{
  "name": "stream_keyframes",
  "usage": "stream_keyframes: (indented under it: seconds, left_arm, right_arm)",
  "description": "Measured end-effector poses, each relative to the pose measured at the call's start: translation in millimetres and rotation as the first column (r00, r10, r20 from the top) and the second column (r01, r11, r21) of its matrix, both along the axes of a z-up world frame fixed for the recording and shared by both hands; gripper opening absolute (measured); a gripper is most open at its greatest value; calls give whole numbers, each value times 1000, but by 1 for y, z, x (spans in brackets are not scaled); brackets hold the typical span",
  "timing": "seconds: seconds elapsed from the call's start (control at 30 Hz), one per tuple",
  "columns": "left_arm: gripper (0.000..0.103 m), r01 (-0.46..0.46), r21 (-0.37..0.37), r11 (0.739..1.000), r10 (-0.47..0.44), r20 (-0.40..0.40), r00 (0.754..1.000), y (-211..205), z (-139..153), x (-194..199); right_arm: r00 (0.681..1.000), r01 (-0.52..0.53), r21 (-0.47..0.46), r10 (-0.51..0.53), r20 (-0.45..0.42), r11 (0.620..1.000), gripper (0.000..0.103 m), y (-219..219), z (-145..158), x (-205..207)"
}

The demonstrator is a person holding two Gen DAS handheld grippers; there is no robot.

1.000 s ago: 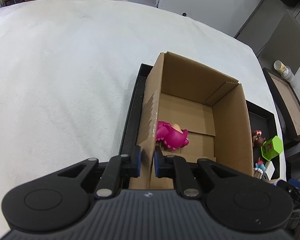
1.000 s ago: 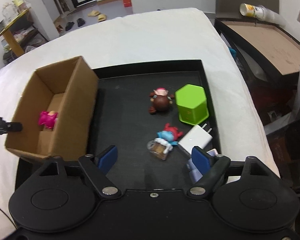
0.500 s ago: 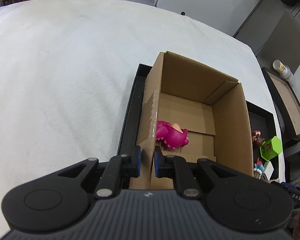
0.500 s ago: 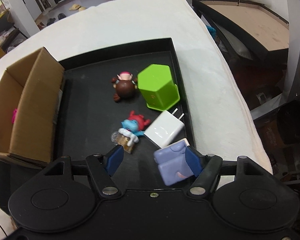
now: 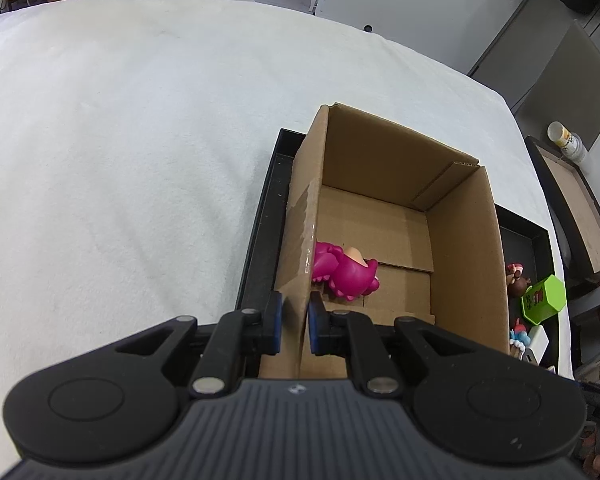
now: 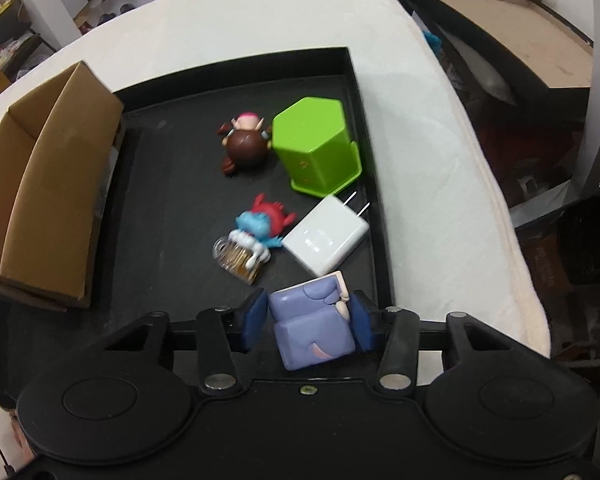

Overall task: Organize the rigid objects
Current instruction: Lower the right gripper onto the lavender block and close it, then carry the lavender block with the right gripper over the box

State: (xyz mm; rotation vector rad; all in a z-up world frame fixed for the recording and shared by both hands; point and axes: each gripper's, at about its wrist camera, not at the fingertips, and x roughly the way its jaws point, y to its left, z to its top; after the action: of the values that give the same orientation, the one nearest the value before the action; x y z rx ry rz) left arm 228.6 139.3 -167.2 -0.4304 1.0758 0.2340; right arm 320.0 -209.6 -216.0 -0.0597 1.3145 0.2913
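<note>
Right gripper (image 6: pixel 306 322): purple toy (image 6: pixel 314 330) sits between fingers, jaws nearly on it; full clamp cannot be confirmed. Box (image 6: pixel 48 196) lies far left of it, long axis running away. Left gripper (image 5: pixel 294 322) clamps box near wall, steadying it. Pink toy (image 5: pixel 346 274) just ahead, inside.

Open strip of black tray (image 6: pixel 172 184) floor between cardboard box (image 6: pixel 56 184) and toy cluster. Right side crowded: brown doll (image 6: pixel 244 146) touching green hexagon box (image 6: pixel 316 148), white charger (image 6: pixel 326 236) just beside blue figure (image 6: pixel 256 236), tray rim close behind. Box interior mostly free; pink toy (image 5: pixel 344 272) against near-left wall. Wide bare white surface (image 5: pixel 120 140) left of box.
</note>
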Motion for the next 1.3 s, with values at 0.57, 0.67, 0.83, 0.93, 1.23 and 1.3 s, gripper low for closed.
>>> stream_keyframes:
  seconds: [0.57,0.67,0.83,0.93,1.23,1.3]
  left_arm:
    - [12,24,-7,1000,-24,12,1000,0,3,-2]
    - [12,32,-9,999,-32,15,999,1,3,-3]
    - [12,42,-18,999,-41,22,999,3,1,-4]
    - [12,47,-20,999,-47,25,999,4,1,-4]
    - [12,55,-21,998,-54,33,998,4,1,-5]
    - [12,54,-24,998,-53,33,998,4,1,-5]
  right_arm:
    - [996,-87,-69,86,-23,994,43,19,6,-7]
    - [996,-88,-63,87,-8,994,43,23,15,-6]
    - [995,-94,-46,95,17,994,43,34,32,-6]
    - [994,-101,-38,103,39,994,43,41,42,-4]
    - [987,-138,-22,139,85,990,43,68,69,0]
    - [985,-144,-18,145,97,989,43,74,75,2]
